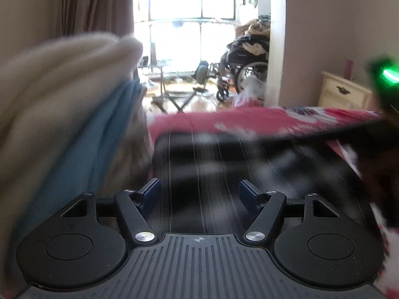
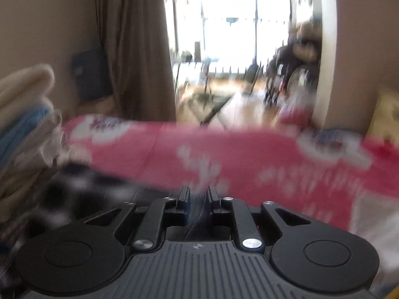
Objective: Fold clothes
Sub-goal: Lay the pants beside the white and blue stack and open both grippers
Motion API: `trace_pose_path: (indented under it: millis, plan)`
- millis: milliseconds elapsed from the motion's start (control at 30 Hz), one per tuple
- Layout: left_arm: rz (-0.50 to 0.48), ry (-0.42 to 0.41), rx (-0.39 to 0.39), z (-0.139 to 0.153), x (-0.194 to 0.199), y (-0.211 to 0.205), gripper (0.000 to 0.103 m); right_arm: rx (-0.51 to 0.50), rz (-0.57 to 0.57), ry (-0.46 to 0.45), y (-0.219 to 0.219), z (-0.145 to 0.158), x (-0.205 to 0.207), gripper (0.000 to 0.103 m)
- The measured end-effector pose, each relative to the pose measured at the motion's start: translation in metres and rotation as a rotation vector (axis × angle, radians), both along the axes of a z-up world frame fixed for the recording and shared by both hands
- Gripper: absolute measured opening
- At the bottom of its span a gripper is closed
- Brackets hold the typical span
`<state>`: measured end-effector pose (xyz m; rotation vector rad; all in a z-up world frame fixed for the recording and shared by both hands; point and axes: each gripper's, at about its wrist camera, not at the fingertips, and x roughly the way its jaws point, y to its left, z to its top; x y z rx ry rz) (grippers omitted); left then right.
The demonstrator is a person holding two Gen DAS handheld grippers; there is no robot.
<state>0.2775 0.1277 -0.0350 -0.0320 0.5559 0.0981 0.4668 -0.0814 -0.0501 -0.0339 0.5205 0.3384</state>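
A dark garment with thin pale stripes (image 1: 224, 164) lies on a red bedspread with white patterns (image 1: 249, 119), blurred by motion. My left gripper (image 1: 199, 194) is open just above the garment, with nothing between its blue pads. My right gripper (image 2: 198, 201) is shut on a dark striped edge of the garment (image 2: 198, 214); more of the dark cloth (image 2: 82, 189) trails to its left over the red bedspread (image 2: 249, 154). The other gripper's body with a green light (image 1: 386, 74) shows at the right edge of the left wrist view.
A stack of folded cream and blue clothes (image 1: 62, 112) stands at the left, also in the right wrist view (image 2: 22, 119). Beyond the bed are a brown curtain (image 2: 134, 49), a bright window, a wheelchair (image 1: 242, 67) and a cream nightstand (image 1: 344, 92).
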Motion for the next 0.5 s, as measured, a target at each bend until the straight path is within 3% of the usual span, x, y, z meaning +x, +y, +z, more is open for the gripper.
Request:
trace_pose_path:
  millis: [100,233,400,433,500]
  plan:
    - [0.020,-0.004,-0.026,-0.008,-0.016,0.005,0.069,-0.011,0.185,-0.033,0.027,0.015,-0.011,0.015]
    - [0.049,-0.013,-0.065,-0.018,-0.035,0.011,0.070,-0.030,0.437,0.180,0.090,0.000,0.000,0.015]
    - [0.088,-0.018,-0.131,-0.029,-0.041,0.017,0.071,0.036,0.372,0.256,0.139,-0.032,0.030,0.009]
    - [0.092,-0.020,-0.130,-0.031,-0.041,0.017,0.071,0.047,0.341,0.260,0.145,-0.035,0.036,0.003]
    - [0.098,-0.016,-0.121,-0.031,-0.040,0.019,0.072,0.060,0.235,0.235,0.148,-0.031,0.043,0.002]
